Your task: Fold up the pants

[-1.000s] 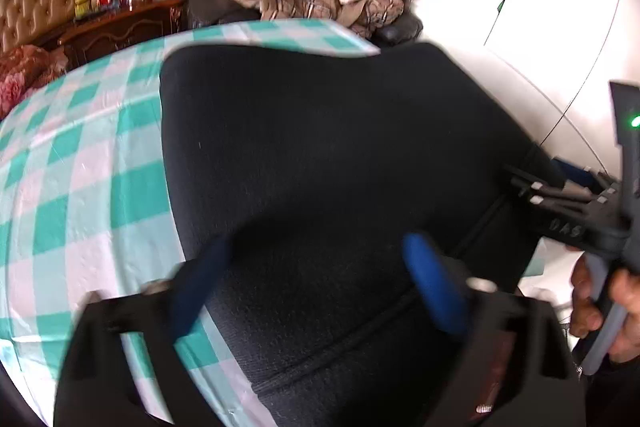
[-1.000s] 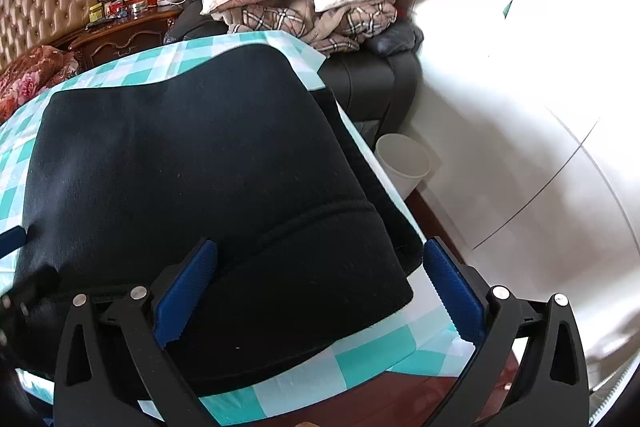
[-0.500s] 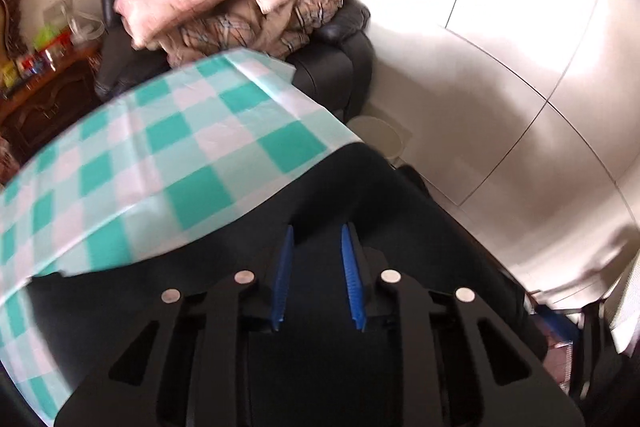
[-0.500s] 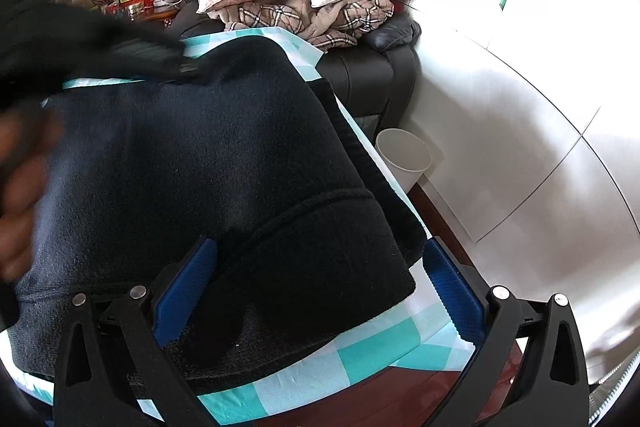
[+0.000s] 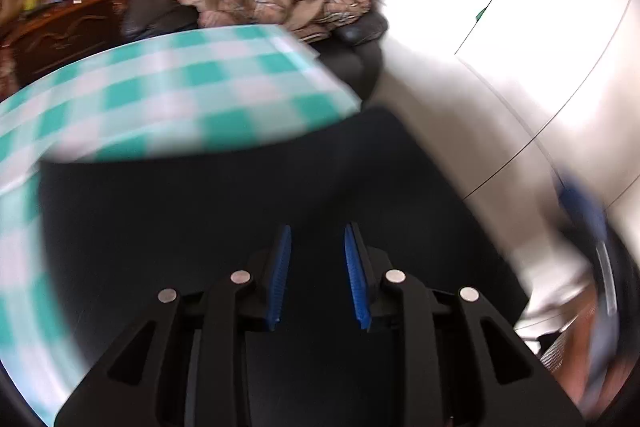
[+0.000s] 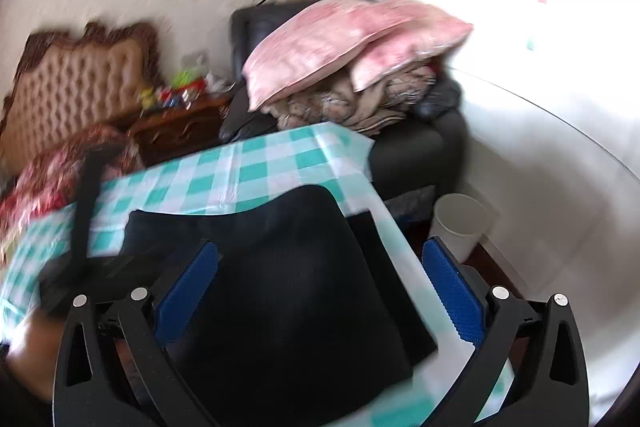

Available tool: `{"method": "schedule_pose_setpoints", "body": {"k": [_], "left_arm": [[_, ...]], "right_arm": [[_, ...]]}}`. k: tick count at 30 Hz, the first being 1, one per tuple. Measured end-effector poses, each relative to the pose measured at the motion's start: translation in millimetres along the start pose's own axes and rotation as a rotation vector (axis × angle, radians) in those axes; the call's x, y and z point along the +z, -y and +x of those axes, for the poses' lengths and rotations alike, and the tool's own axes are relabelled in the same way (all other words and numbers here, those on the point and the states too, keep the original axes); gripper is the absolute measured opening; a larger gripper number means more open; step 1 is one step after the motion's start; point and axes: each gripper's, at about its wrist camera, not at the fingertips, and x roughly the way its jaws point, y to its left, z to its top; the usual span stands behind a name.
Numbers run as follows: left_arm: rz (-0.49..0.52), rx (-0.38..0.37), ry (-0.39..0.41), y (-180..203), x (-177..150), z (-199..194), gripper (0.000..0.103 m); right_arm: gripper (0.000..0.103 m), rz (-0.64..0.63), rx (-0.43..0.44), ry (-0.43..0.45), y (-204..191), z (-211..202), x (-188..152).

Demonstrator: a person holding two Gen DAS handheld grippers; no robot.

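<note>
- Now the black pants (image 6: 288, 291) lie bunched on the checked surface (image 6: 240, 171), toward its near right corner, part of the cloth trailing off the right edge.
- Left gripper (image 5: 318, 275): blue pads stand narrowly apart with dark cloth filling the view between and below them. The jaws are opening slightly; whether the pads bite on a layer I cannot tell, as black fabric against the black gripper body hides it.
- Right gripper (image 6: 320, 291): released, jaws wide, hanging above the pants with nothing between the pads.
- Step in hand, as I judge it: carrying one edge of the pants over to make a fold. To do it well, keep the pinched edge taut and level, and lay it square on the layer beneath rather than dropping it in a heap.
- Right gripper would best take the matching corner so the fold line stays straight.
- Both views are blurred, so edges and seams of the pants are hard to place.
- Around: pink pillows (image 6: 344, 39) stacked on a dark armchair (image 6: 416, 151) beyond the surface, a pale bin (image 6: 460, 223) on the floor at right, white cupboard doors (image 5: 560, 27).
- Risk: cloth hanging over the right edge may drag the pile off; the bin stands just below it.
</note>
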Motion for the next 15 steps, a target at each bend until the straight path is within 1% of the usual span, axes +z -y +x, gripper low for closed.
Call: {"method": "schedule_pose_setpoints", "body": {"k": [1,2,3,4,5,6,7,8,9,10,11,12,13,14,15], "left_arm": [[0.005,0.011,0.010,-2,-18,-12,0.028],[0.030,0.023,0.030,-3,-43,-28,0.029],[0.045,0.040,0.040,-1,-56,-36,0.033],[0.063,0.061,0.043,-1,-70,-43,0.041],[0.080,0.074,0.039,0,-86,-50,0.043],[0.082,0.082,0.041,-2,-95,-54,0.044],[0.075,0.084,0.047,-6,-104,-61,0.046],[0.064,0.076,0.043,-11,-107,-65,0.049],[0.048,0.071,0.036,-16,-110,-69,0.054],[0.034,0.075,0.035,-20,-112,-72,0.059],[0.014,0.090,0.036,-24,-113,-77,0.061],[0.006,0.102,0.038,-26,-115,-80,0.066],[0.005,0.112,0.039,-26,-115,-85,0.071],[0.006,0.115,0.038,-26,-115,-87,0.073],[0.007,0.119,0.039,-25,-115,-89,0.078]], "right_arm": [[0.098,-0.068,0.029,-0.038,-8,17,7],[0.098,-0.103,0.053,-0.062,-14,27,9],[0.098,-0.148,0.059,-0.114,-21,46,13],[0.098,-0.177,0.025,-0.159,-25,63,14],[0.098,-0.196,-0.033,-0.204,-24,78,13],[0.098,-0.204,-0.118,-0.271,-21,98,10],[0.098,-0.195,-0.168,-0.328,-14,111,6],[0.097,-0.170,-0.163,-0.356,-9,116,3],[0.097,-0.129,-0.156,-0.358,-1,113,2],[0.097,-0.114,-0.199,-0.341,3,105,2],[0.097,-0.109,-0.243,-0.320,7,98,2],[0.097,-0.095,-0.305,-0.275,10,80,2],[0.098,-0.078,-0.337,-0.241,14,63,-1],[0.098,-0.058,-0.374,-0.208,17,42,-7],[0.098,-0.045,-0.391,-0.200,20,31,-12]]}}
